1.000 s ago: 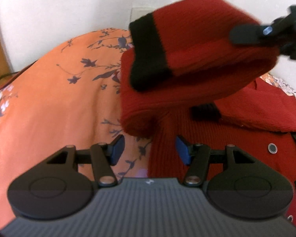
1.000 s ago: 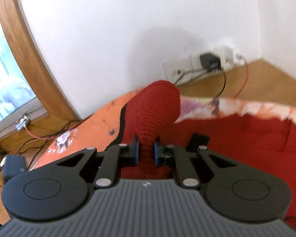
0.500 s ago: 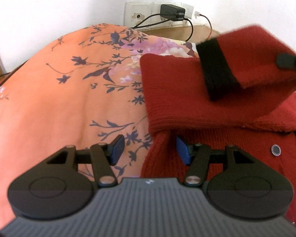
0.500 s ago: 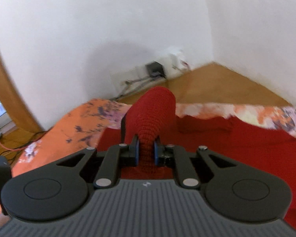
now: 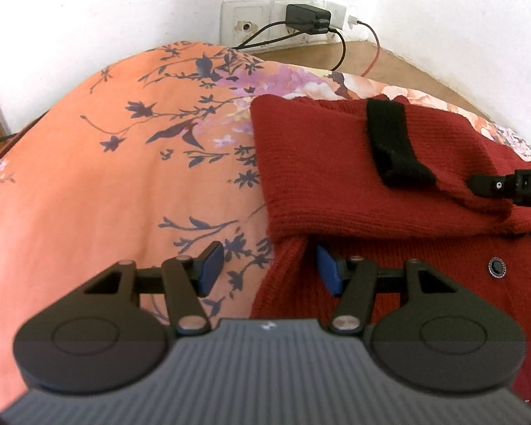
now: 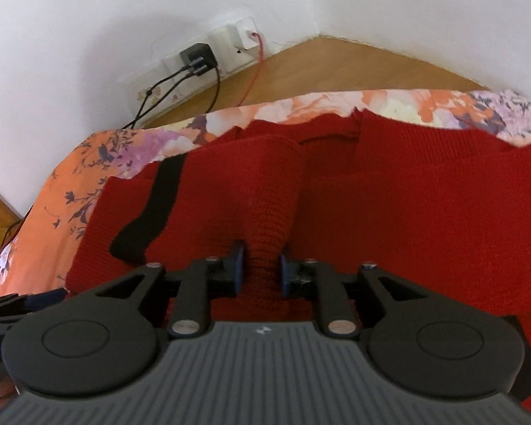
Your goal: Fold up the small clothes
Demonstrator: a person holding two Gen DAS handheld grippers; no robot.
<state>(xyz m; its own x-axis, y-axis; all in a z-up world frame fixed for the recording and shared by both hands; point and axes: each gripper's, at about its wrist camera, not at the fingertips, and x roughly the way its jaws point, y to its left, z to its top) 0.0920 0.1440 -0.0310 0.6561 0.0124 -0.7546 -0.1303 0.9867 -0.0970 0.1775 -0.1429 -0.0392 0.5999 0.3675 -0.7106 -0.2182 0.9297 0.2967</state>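
Note:
A red knit cardigan [image 5: 424,265] with black trim lies on an orange floral sheet [image 5: 124,184]. Its sleeve [image 5: 336,170], ending in a black cuff [image 5: 393,145], is laid across the body. My left gripper [image 5: 269,271] hovers open over the cardigan's left edge, and its pads do not press the fabric. In the right wrist view my right gripper [image 6: 262,269] pinches a ridge of the sleeve [image 6: 269,212]. Its jaws are opening, with the knit still touching both pads. The black cuff [image 6: 152,212] lies to the left.
A wall socket strip with a black charger [image 5: 308,19] and cables sits behind the bed, above a wooden floor [image 6: 336,71]. The right gripper's finger [image 5: 506,186] reaches in at the right edge of the left wrist view. White walls meet in a corner.
The right gripper carried the sleeve from up in the air rightward and down onto the cardigan's body. The left gripper stayed where it was, open.

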